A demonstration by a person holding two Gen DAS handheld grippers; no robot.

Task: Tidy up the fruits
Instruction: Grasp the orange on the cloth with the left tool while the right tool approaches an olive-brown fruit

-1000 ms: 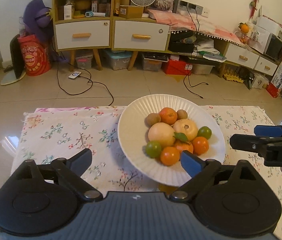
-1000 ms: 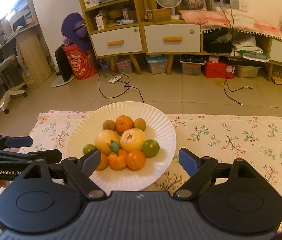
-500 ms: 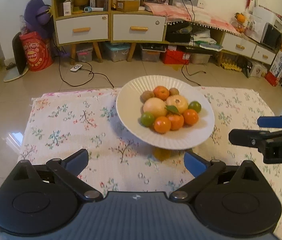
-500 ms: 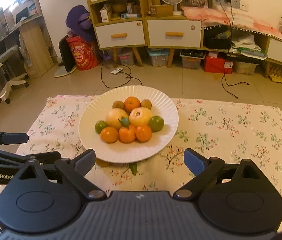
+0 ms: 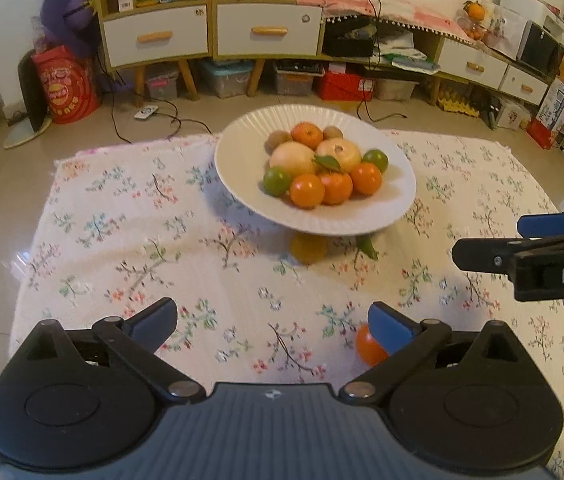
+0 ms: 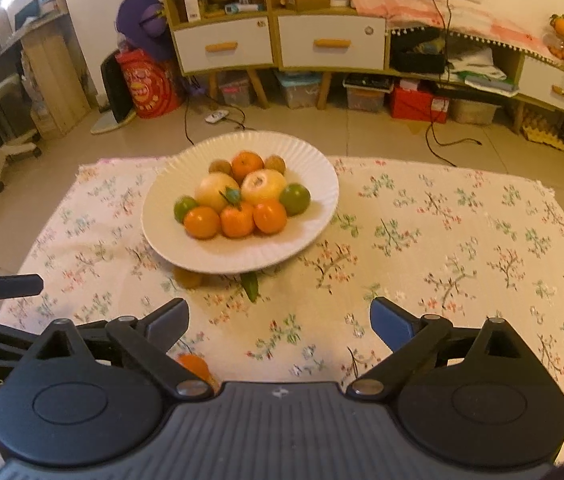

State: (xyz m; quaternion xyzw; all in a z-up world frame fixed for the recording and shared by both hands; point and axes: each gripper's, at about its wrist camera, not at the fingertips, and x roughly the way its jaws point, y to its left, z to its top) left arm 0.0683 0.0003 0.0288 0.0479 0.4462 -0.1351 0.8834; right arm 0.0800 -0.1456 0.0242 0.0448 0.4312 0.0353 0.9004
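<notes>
Both grippers have pulled back from the white plate, which looks smaller and farther away than a second ago. Then the plate filled the view close to the fingers; now there is a wide strip of flowered tablecloth between them. This likely means the plate of fruit has just been set down and let go.

The plate stands at 12 o'clock from both grippers, near the far edge of the cloth. On it sit four oranges, two green limes, two big pale yellow fruits and two small brown ones. A green leaf pokes out from under the near rim, with something orange beside it.

One small orange is not on the plate. It lies on the cloth close to the left gripper, at about 4 o'clock from its middle, partly hidden behind the blue finger. In the right view the same orange peeks out at 8 o'clock. So the job may not be done yet.

The left gripper is spread as wide as it goes and holds nothing. The right gripper is opening a bit more, with nothing between its jaws. Both point slanting down at the table, side by side, the right one showing at 3 o'clock in the left view.
</notes>
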